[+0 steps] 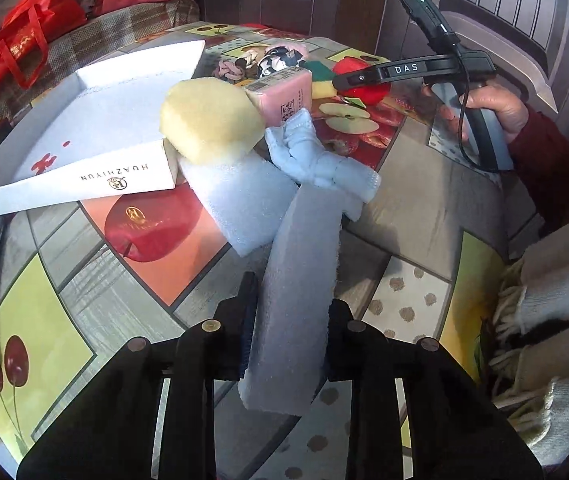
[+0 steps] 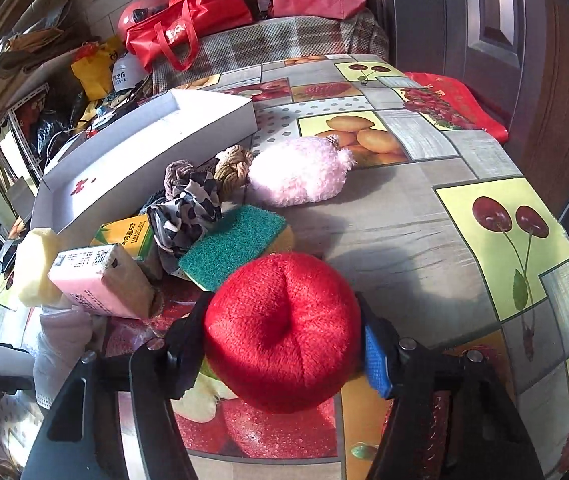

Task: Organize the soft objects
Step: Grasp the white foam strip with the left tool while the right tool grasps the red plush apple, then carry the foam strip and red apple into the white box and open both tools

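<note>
1. Box (image 1: 96,120), white, open-topped, at ten o'clock on the table (image 1: 424,200): empty, probably the destination for the soft things.
2. Foam strip (image 1: 296,300), pale, at six o'clock: pinched narrow in the closed left gripper (image 1: 288,340), one end resting on the pile.
3. Plush apple (image 2: 284,332), red, at six o'clock: the right gripper (image 2: 284,344) squeezes its sides, ready for lifting.
4. Sponge (image 2: 236,244), pouch (image 2: 300,174): loose, awaiting sorting.

My table (image 2: 424,216) wears a fruit-print cloth; on it sit a white box (image 1: 96,120), a yellow sponge (image 1: 208,120) against the box's corner, a pink pack (image 2: 96,280), a green scourer (image 2: 232,244), a pink puff (image 2: 300,172), scrunchies (image 2: 188,204), a white sock (image 1: 316,160) and a foam block (image 1: 240,204).
</note>
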Demonstrator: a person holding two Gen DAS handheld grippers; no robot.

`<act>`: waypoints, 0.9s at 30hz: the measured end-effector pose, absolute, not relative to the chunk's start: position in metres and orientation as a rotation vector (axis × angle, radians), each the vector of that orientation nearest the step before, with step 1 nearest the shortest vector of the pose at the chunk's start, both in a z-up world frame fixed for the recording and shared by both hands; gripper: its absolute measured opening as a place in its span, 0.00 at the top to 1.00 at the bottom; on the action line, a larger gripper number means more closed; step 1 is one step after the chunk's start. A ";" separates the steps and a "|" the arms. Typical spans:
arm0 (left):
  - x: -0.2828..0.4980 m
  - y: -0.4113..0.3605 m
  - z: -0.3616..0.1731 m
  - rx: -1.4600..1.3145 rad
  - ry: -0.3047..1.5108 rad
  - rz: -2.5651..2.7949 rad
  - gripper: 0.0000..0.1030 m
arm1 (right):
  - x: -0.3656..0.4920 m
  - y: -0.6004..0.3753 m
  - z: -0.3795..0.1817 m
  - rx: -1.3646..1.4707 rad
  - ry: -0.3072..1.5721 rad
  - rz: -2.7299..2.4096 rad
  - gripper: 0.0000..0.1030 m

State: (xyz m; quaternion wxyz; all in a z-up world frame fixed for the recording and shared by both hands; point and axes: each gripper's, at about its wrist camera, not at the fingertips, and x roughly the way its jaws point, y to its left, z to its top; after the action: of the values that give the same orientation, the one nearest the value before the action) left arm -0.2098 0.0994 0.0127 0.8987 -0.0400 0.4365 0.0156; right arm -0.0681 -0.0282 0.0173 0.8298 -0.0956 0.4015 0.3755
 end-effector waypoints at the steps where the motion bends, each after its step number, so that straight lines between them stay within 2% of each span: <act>1: -0.212 0.101 0.014 -0.089 0.893 0.040 0.80 | -0.070 -0.030 0.018 -0.201 0.846 0.805 0.40; 11: -0.235 0.145 0.057 -0.210 0.539 0.266 0.81 | -0.103 -0.062 0.062 -0.074 0.511 0.811 0.42; 17: -0.227 0.167 0.067 -0.234 0.439 0.445 0.81 | -0.107 -0.043 0.066 -0.058 0.484 0.860 0.42; 27: -0.173 0.208 0.084 -0.246 0.392 0.654 0.81 | -0.112 -0.006 0.078 -0.050 0.465 0.929 0.42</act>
State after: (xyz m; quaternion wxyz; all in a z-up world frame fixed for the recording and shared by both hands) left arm -0.1732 0.2083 0.0844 0.9209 -0.1198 0.1906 0.3183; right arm -0.1122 -0.0062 0.0785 0.8679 -0.0237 0.2223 0.4437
